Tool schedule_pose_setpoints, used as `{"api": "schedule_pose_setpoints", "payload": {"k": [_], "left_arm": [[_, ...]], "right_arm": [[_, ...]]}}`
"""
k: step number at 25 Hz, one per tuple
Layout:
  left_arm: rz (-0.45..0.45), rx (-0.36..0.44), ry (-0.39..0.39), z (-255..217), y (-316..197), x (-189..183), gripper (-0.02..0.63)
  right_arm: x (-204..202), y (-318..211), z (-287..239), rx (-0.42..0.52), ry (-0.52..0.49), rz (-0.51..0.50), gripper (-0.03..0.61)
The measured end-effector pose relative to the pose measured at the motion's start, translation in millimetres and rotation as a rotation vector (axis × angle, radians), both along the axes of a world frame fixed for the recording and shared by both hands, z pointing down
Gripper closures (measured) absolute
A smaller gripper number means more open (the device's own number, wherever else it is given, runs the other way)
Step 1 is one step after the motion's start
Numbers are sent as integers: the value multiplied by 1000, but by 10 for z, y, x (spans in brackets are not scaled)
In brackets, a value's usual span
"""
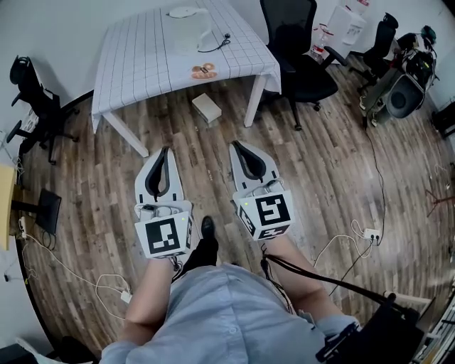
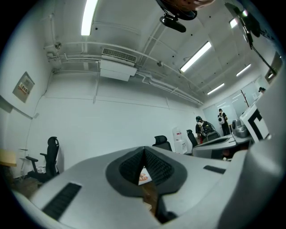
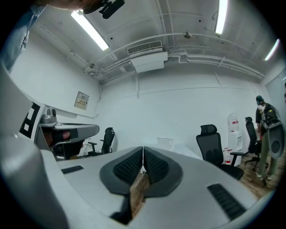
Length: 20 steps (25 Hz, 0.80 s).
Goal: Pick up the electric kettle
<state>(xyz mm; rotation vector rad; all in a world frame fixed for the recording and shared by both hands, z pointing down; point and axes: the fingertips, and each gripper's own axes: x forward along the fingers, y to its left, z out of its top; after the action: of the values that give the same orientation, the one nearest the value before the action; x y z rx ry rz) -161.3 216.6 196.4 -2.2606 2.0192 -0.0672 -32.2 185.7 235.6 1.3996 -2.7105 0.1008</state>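
The electric kettle (image 1: 193, 32), pale and see-through, stands near the far end of a table (image 1: 135, 64) covered with a white gridded cloth. A dark cord (image 1: 217, 44) runs from it. In the right gripper view the kettle (image 3: 164, 143) shows small above the jaws. Both grippers hang over the wooden floor, well short of the table and pointing toward it. My left gripper (image 1: 166, 150) (image 2: 144, 149) has its jaws shut with nothing between them. My right gripper (image 1: 237, 145) (image 3: 143, 149) is also shut and holds nothing.
A round white disc (image 1: 183, 12) lies beyond the kettle, and an orange item (image 1: 204, 70) sits near the table's front edge. A small box (image 1: 207, 107) lies on the floor under the table. Black office chairs (image 1: 302, 67) (image 1: 32, 106) flank it. Cables (image 1: 348, 242) trail on the floor.
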Motion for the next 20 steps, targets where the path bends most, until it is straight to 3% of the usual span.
{"api": "schedule_pose_setpoints", "payload": {"k": [10,20], "left_arm": [[40,71,6,-217,-1375,-537,615],[55,20,22,47,-2087,-704,615]], "right_arm": [[-557,-1387,-281,72,-12,31,575],[-684,-2099,-137,47,10,50,575]]}}
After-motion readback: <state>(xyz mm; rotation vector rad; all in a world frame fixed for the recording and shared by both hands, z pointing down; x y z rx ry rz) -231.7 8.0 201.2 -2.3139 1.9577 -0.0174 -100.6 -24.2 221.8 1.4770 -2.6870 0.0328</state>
